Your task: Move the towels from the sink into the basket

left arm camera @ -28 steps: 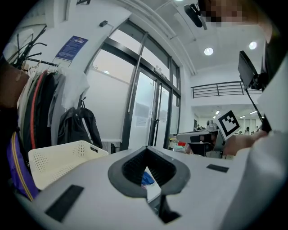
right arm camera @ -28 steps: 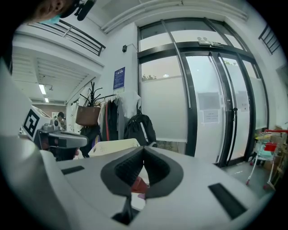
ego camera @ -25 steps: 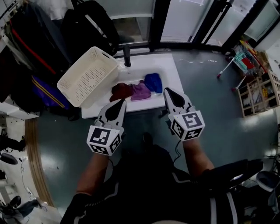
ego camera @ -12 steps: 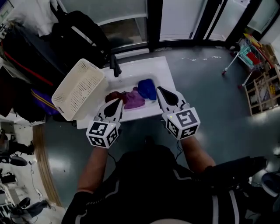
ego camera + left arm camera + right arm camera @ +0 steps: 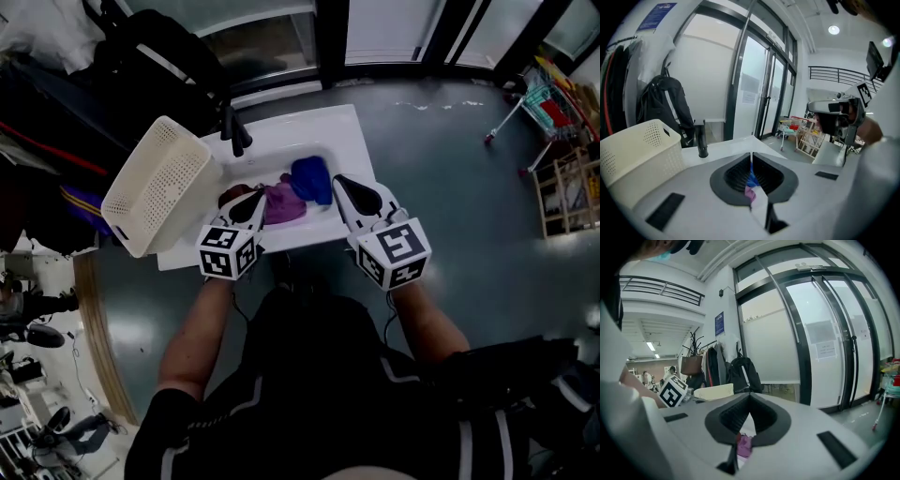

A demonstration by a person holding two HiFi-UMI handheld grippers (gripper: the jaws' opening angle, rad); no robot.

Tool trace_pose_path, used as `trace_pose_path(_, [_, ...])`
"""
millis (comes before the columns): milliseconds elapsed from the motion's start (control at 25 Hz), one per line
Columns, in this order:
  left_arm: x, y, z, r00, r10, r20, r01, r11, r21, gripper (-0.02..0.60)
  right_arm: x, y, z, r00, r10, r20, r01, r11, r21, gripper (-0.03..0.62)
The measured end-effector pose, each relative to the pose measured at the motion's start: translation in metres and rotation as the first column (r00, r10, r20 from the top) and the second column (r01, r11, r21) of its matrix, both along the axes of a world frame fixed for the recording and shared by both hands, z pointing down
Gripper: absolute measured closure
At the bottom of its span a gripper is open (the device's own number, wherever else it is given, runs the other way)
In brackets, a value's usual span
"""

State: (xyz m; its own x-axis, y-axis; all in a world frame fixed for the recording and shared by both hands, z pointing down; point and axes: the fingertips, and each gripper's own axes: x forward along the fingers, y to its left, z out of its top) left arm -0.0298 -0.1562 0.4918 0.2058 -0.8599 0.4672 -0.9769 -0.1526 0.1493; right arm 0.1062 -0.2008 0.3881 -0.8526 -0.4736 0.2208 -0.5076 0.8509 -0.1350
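Note:
Three towels lie in the white sink: a dark red one, a purple one and a blue one. A cream perforated basket stands tilted at the sink's left. My left gripper is shut and empty, its tip over the red and purple towels. My right gripper is also shut and empty, just right of the blue towel. The left gripper view shows the closed left gripper with slivers of blue towel below. Under the right gripper the purple towel shows.
A black faucet stands at the sink's back left. Dark bags and clothes hang behind the basket. Glass doors rise beyond the sink. A small trolley and a wooden rack stand at the right on the grey floor.
Both grippers have come forward over the sink. The left one travelled further and dropped lower, to the red and purple towels. Both stay shut and the towels have not moved.

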Motion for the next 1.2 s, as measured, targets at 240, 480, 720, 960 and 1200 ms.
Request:
trace_pose_path(240, [-0.015,-0.033,0.068,0.999,0.024,0.031,-0.019,0.991,-0.131,0.574,0.002,-0.023,0.016,0.998,0.051,-0.047,-0.053,0.998,-0.039,0.591])
trace_pose_path(480, [-0.012,-0.054,0.141,0.988,0.15,0.036,-0.135,0.95,-0.28,0.407,0.0,-0.042,0.038,0.989,0.094,-0.111,-0.102,0.993,-0.066,0.591])
trace_pose_path(720, [-0.012,-0.07,0.206,0.977,0.215,0.0,-0.196,0.886,-0.419,0.316,0.004,-0.054,0.06,0.977,0.165,-0.137,-0.184,0.973,-0.139,0.591])
trace_pose_path(960, [-0.009,-0.076,0.253,0.965,0.26,-0.027,-0.238,0.83,-0.505,0.284,-0.001,-0.062,0.08,0.965,0.188,-0.184,-0.213,0.969,-0.125,0.591])
trace_pose_path(1200, [0.005,-0.081,0.275,0.95,0.304,-0.064,-0.288,0.783,-0.551,0.279,0.004,-0.063,0.094,0.956,0.209,-0.204,-0.239,0.961,-0.138,0.591])
